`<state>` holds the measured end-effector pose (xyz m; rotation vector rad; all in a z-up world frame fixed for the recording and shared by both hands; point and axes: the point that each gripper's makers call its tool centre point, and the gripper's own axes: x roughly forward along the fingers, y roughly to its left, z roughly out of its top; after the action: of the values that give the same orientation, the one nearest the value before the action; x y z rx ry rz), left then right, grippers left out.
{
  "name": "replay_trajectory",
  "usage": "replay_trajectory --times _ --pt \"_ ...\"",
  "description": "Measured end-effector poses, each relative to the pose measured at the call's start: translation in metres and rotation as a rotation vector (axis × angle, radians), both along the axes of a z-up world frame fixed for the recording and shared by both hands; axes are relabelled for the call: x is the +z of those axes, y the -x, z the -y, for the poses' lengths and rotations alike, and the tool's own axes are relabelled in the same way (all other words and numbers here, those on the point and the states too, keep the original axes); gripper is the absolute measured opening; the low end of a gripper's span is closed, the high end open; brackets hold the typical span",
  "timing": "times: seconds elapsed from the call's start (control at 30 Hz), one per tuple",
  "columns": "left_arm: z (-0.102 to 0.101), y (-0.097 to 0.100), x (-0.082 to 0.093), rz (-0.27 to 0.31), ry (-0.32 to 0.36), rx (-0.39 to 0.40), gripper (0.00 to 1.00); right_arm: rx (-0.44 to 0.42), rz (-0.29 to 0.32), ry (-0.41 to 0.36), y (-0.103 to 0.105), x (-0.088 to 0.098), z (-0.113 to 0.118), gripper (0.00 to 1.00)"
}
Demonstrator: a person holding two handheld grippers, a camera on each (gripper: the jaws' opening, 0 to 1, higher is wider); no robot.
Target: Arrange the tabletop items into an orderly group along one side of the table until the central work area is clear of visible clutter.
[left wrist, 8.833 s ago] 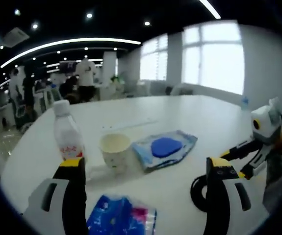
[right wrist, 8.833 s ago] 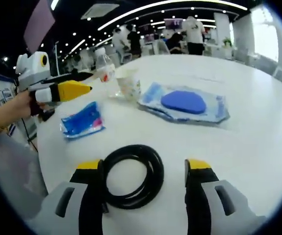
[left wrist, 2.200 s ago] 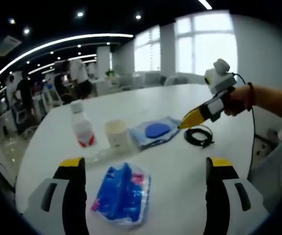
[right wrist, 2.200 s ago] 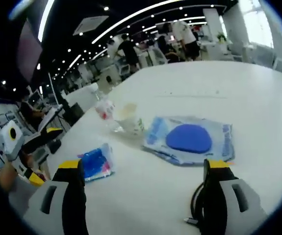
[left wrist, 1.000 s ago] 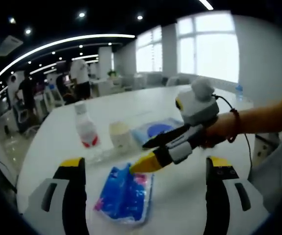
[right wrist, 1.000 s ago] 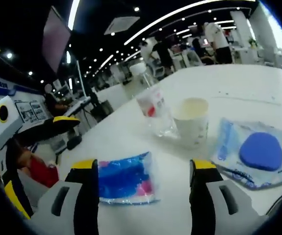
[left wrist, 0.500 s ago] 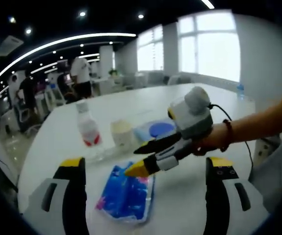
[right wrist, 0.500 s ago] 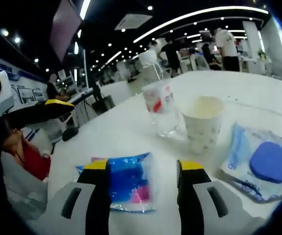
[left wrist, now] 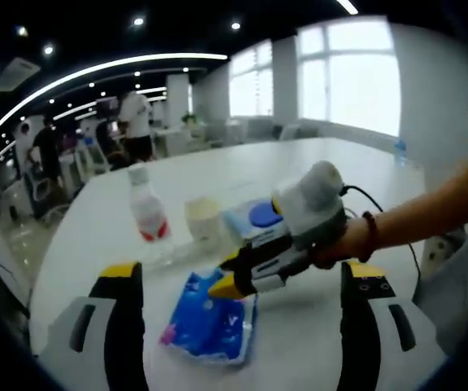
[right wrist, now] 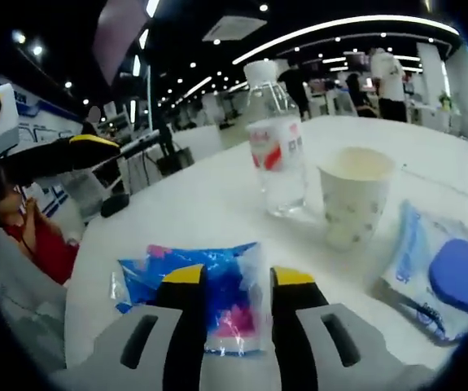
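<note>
Clear plastic bottle (right wrist: 276, 147) with white cap and red-and-white label stands upright on the white table (right wrist: 193, 212); its contents cannot be read. Just beside it a paper cup (right wrist: 353, 208), open at the top, inside not visible from this angle. Beyond the cup in the left gripper view, a flat clear-blue packet holding a blue oval pad (left wrist: 264, 215); in the right gripper view the same packet (right wrist: 449, 281) lies to the right of the cup. Blue-and-pink pouch (left wrist: 209, 319) lies flat, nearest the table's edge, apart from bottle and cup. Right tool (right wrist: 229, 281) — yellow-tipped jaws drawn in to a narrow gap straddling the pouch's near edge; whether they actually pinch it I cannot tell. The left gripper view shows that tool (left wrist: 227, 283) from the side, tip down on the pouch, a hand (left wrist: 343, 244) with a dark wristband behind it. Left tool (left wrist: 238, 273) has its jaws wide apart, nothing between them, held back from the pouch. Much bare tabletop beyond and to the right of the group. Room: large windows (left wrist: 347, 81) on one side, ceiling light strips, people (left wrist: 140, 122) standing at far tables.
</note>
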<state>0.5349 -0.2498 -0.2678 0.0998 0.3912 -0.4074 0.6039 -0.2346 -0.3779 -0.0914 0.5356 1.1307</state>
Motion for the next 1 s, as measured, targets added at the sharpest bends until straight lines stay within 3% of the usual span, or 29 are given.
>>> replay_trajectory --times 0.4,1.0 --pt "0.000 0.000 0.000 -0.002 0.003 0.003 0.97 0.007 0.078 0.089 0.002 -0.011 0.001 0.17" --pt "-0.002 -0.001 0.003 0.003 0.011 0.008 0.96 -0.094 0.046 0.120 -0.006 -0.006 0.014 0.01"
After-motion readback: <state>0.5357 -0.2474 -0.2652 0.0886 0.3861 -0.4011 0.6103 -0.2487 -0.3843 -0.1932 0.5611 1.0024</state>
